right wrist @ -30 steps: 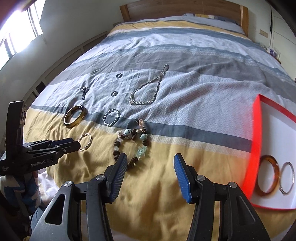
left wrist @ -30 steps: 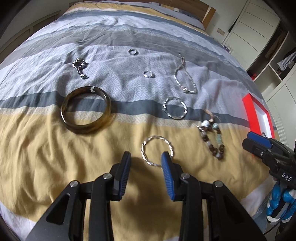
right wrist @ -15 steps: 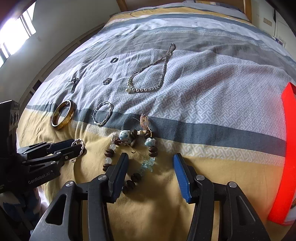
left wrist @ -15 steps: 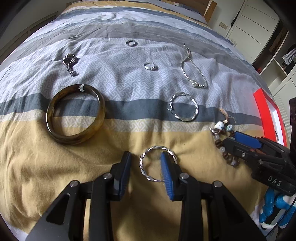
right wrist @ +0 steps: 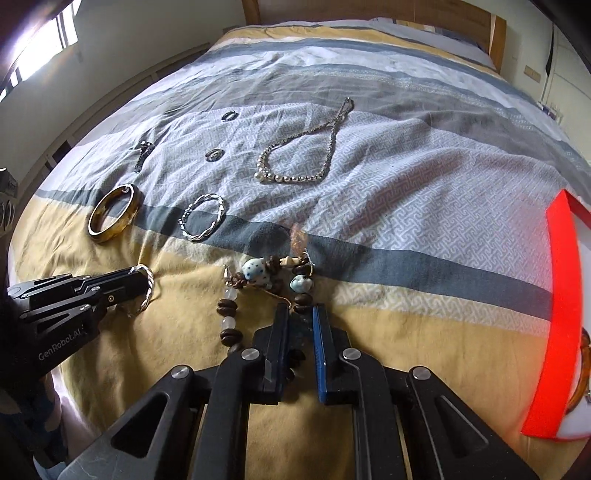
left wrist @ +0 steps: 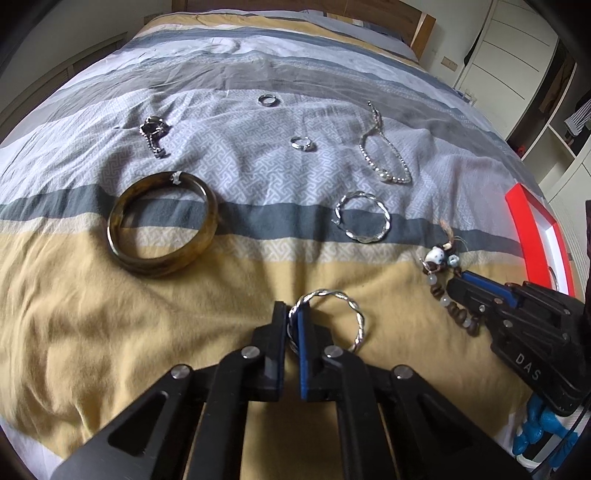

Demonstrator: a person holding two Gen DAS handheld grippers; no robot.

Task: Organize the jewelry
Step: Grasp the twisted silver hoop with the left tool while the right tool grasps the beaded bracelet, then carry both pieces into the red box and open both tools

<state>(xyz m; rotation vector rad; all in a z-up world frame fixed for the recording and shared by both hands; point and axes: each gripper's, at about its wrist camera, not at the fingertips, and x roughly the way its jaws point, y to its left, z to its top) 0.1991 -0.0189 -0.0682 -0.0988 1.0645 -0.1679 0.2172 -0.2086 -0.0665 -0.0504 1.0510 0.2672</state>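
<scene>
My left gripper is shut on the left side of a twisted silver bangle lying on the yellow band of the bedspread; it also shows in the right wrist view. My right gripper is shut on the near side of a beaded bracelet with brown, white and blue beads; it shows in the left wrist view too. A red-rimmed white tray sits at the right with an amber bangle in it.
On the bedspread lie a brown bangle, a second twisted silver bangle, a pearl necklace, two small rings and a dark chain piece. A wooden headboard is far back.
Both grippers were open above the bed and have come down. The left has shut on the twisted silver bangle and the right has shut on the beaded bracelet.
</scene>
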